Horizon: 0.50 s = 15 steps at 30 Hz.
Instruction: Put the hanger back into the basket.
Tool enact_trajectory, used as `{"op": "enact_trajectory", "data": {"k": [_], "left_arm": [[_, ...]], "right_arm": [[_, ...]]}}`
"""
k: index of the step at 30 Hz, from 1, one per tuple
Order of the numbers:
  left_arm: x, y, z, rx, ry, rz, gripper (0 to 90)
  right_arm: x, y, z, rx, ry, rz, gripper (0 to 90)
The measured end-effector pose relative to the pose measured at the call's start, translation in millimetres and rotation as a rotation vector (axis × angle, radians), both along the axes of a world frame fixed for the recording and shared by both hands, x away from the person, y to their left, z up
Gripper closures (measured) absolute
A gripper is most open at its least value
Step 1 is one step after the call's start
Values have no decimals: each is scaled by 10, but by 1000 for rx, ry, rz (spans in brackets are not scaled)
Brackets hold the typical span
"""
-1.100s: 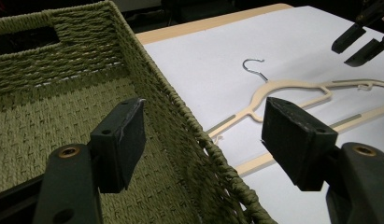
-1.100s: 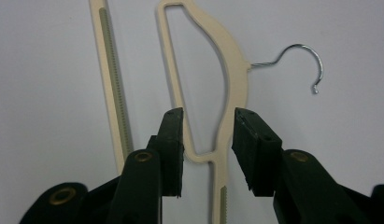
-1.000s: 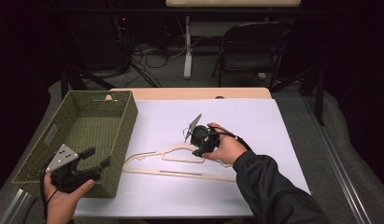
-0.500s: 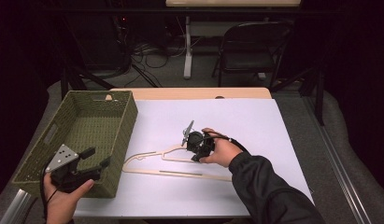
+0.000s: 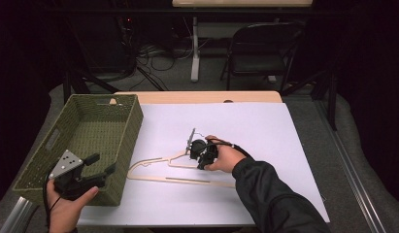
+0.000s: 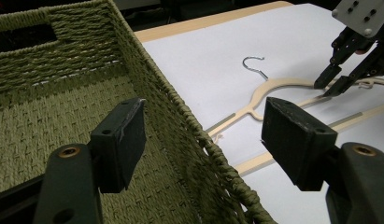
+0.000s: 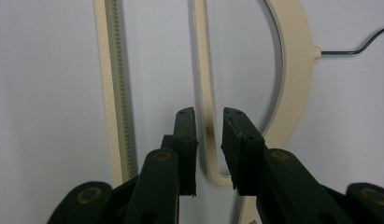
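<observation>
A cream wooden clothes hanger lies flat on the white sheet covering the counter, just beside the green woven basket, its wire hook pointing away from the person. The right tongs are down over the thin inner bar of the hanger; the jaws have just been closing and now stand narrowly apart with that bar between them, a sliver of gap showing on each side, so they do not seem to press on it yet. The left tongs hang wide open with nothing in them, at the near corner of the basket, one jaw inside the rim and one outside.

The hanger looks light and stiff, with a smooth finish that may slip in the pads. The thin bar is a slender hold; gripped there, off to one side, the hanger will likely swing and tip when lifted. A hold nearer the neck below the hook would probably balance better
</observation>
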<state>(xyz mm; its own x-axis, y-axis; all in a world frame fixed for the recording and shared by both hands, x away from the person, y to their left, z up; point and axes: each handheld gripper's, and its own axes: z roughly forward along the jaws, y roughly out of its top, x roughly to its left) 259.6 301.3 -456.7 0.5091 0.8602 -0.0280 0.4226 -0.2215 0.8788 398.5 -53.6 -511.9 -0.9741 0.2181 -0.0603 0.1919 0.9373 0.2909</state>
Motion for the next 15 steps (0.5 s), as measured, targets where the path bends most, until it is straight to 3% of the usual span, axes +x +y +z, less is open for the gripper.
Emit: {"op": "enact_trajectory", "data": {"k": [15], "left_arm": [[1,-9,-8,-2,-1,-1,303]], "right_arm": [[26,46,-64,-59,0,23,754]]}}
